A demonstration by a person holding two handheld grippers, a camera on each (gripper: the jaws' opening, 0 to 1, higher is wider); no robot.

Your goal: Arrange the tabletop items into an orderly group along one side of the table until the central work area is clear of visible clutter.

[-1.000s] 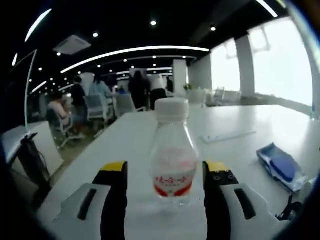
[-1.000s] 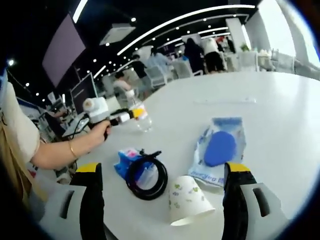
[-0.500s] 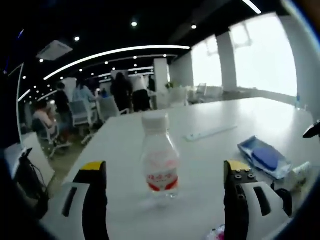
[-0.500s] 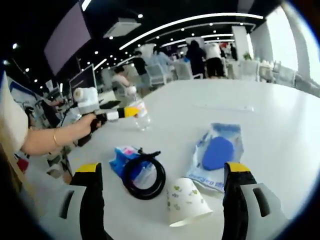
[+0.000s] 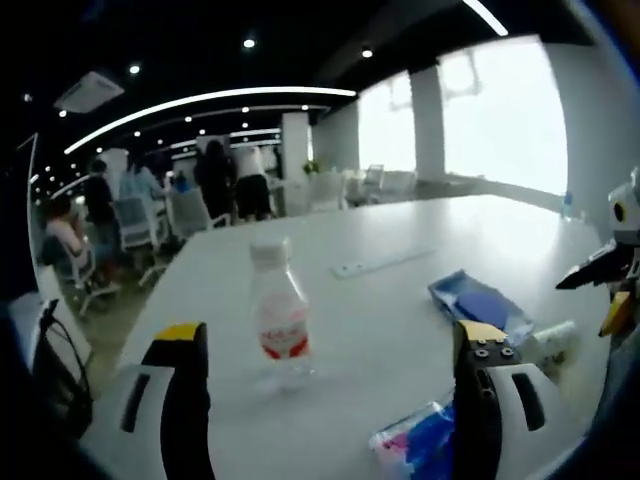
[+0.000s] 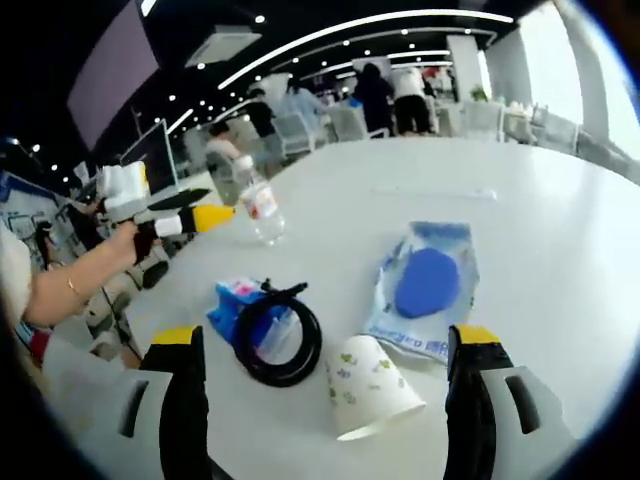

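we see a wide white table (image 5: pixel 400 300) in an open office with people far behind. in the left gripper view our left gripper (image 5: pixel 330 400) is spread wide with nothing in it; the water bottle (image 5: pixel 278 325) stands upright just beyond it, apart from both jaws. in the right gripper view the right gripper (image 6: pixel 322 400) is released too, with the paper cup (image 6: pixel 368 388) on its side between the jaws, the black cable coil (image 6: pixel 276 339) to its left on a blue packet (image 6: pixel 232 305), and the blue pouch (image 6: pixel 427 287) farther right.

Dim open office (image 5: pixel 200 60), bright windows (image 5: pixel 490 120), curved ceiling lights (image 6: pixel 330 45).
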